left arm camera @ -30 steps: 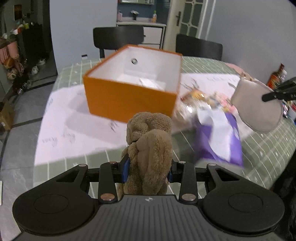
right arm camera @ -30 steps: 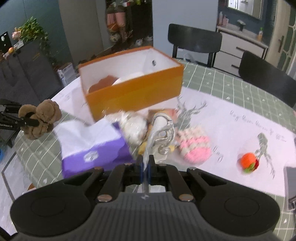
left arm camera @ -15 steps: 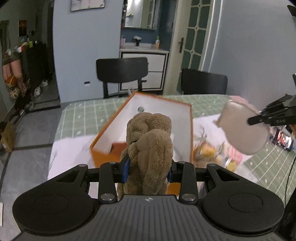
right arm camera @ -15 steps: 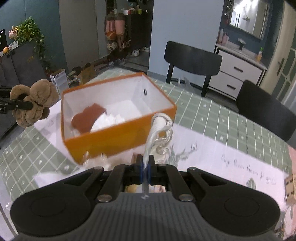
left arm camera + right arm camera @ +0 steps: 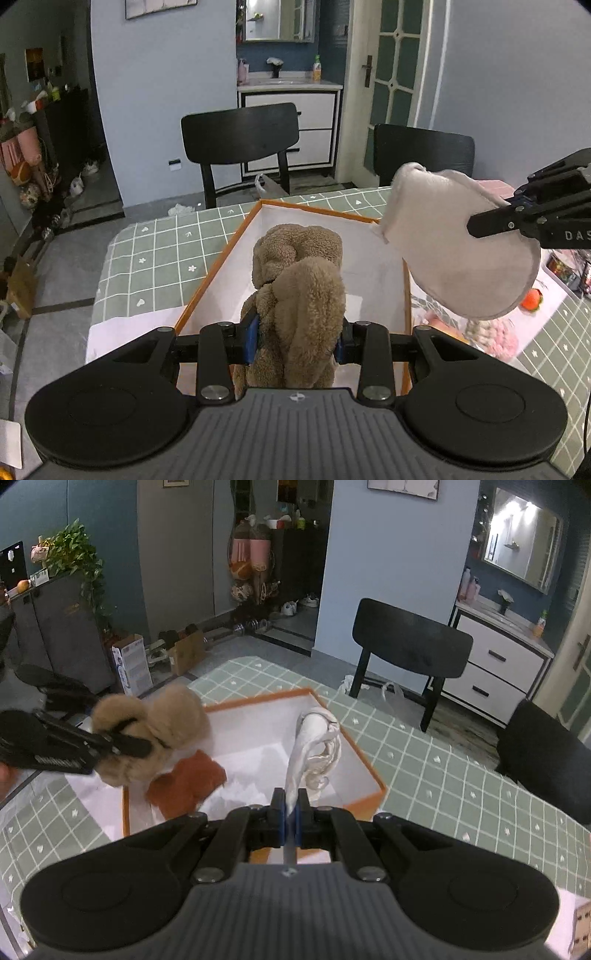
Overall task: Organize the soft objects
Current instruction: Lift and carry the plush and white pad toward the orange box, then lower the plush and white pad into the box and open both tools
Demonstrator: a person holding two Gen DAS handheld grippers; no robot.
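box: orange box (image 5: 364, 800) on the green checked worktop (image 5: 443, 775), with a rust-coloured cloth (image 5: 186, 781) and white paper inside
left tool (image 5: 297, 341): clamped on the brown plush toy (image 5: 299, 295), over the box
right tool (image 5: 291, 814): pinched tight on the edge of a pale fabric pouch (image 5: 314, 749), above the box
beside box: pink knitted thing (image 5: 496, 338)

The brown plush toy (image 5: 299, 291) is a shaggy, curly pile fabric, matt. The pale round pad (image 5: 458, 251) looks like soft fleece with a stitched rim, also matt. The orange box (image 5: 369, 797) seems to be smooth card, white inside, holding crumpled white paper (image 5: 240, 794) and a rust felt-like cloth (image 5: 188, 779). The worktop (image 5: 443, 775) wears a matt green checked cloth. Both gripper bodies, left (image 5: 297, 339) and right (image 5: 291, 812), are matt black plastic, ribbed at 6 o'clock, with shiny metal screws.
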